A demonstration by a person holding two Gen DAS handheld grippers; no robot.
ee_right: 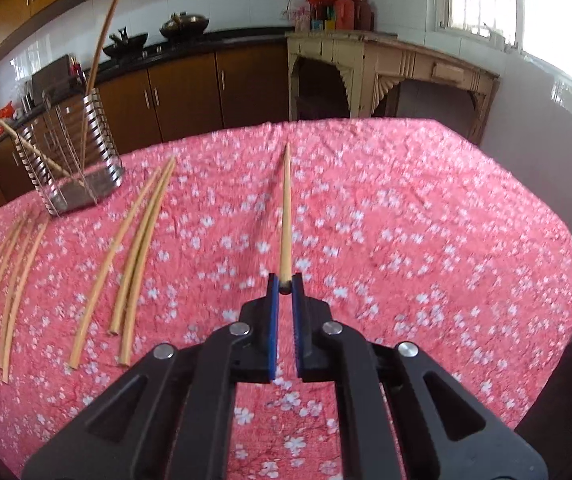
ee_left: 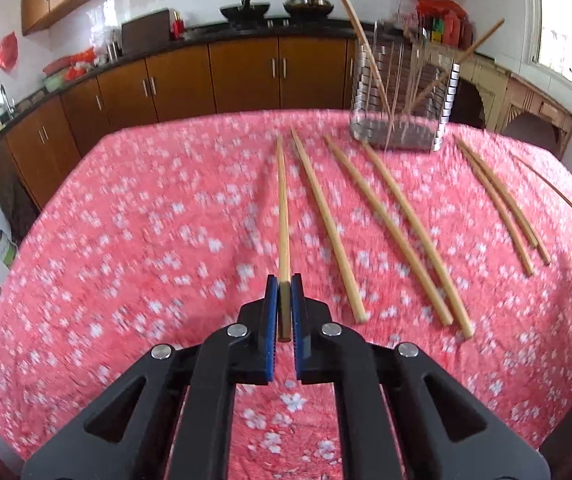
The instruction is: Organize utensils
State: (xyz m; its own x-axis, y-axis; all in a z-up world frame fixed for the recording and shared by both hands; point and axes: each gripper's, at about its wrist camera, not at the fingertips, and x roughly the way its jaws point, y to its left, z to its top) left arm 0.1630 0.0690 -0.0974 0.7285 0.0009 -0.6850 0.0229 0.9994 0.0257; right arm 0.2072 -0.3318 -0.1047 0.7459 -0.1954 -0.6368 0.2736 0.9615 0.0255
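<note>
- Left claw (ee_left: 284, 292) pinching the thick end of one chopstick (ee_left: 282, 216), which points out over the bench (ee_left: 126, 240) with its pink flowered cloth.
- Right claw (ee_right: 284, 286) pressed onto a second chopstick (ee_right: 286, 216), caught only at the very tip of the pads; that shallow hold looks the likeliest to fail, and the stick could swivel or drop on the way.
- Wire holder (ee_left: 401, 92) stands at the far side of the bench with a few chopsticks already leaning in it, splayed wide; a new stick pushed in at a slant could strike them or the rim, and might tip the light holder.
- Loose chopsticks (ee_left: 385, 224) lie in a row on the cloth between the claws and the holder; a low pass could sweep them askew or off the edge.
- Both claws heading for the same opening at once could knock their long sticks together.
- No brand, label or writing can be read; the packets on the far counter are too blurred.
</note>
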